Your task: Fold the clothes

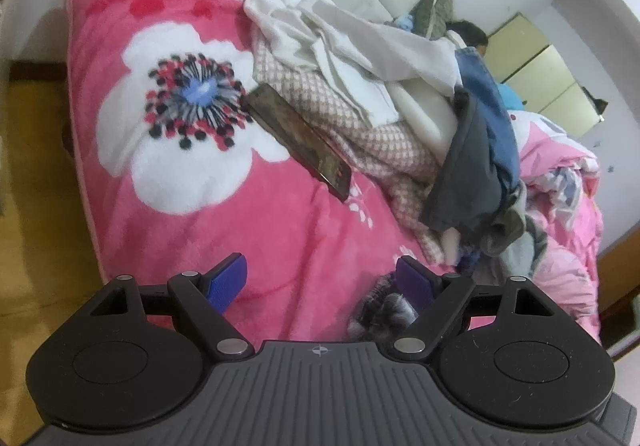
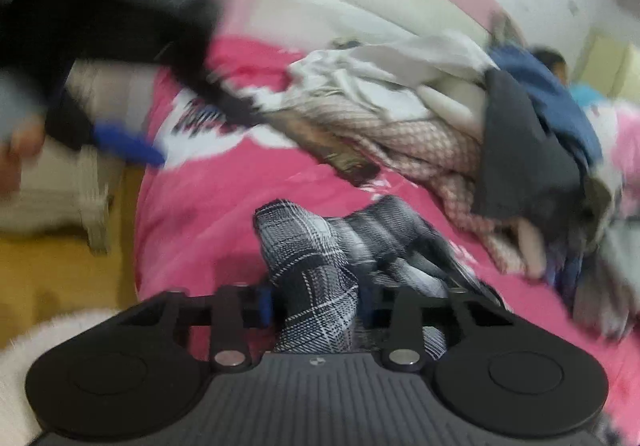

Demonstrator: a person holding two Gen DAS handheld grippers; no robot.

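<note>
Right gripper (image 2: 316, 310) first: we've got its jaws closed tight on a black-and-white plaid garment (image 2: 320, 254), bunched and crumpled low over the pink blanket (image 2: 224, 214). Left gripper (image 1: 320, 282) hangs spread wide with nothing between its blue pads (image 1: 226, 278), a scrap of the plaid just beside one. Behind, we see a loose pile of clothes (image 1: 400, 94) heaped unfolded, a phone (image 1: 298, 134) leaning against it. No tidy folded stack in sight, so we judge plenty remains.
</note>
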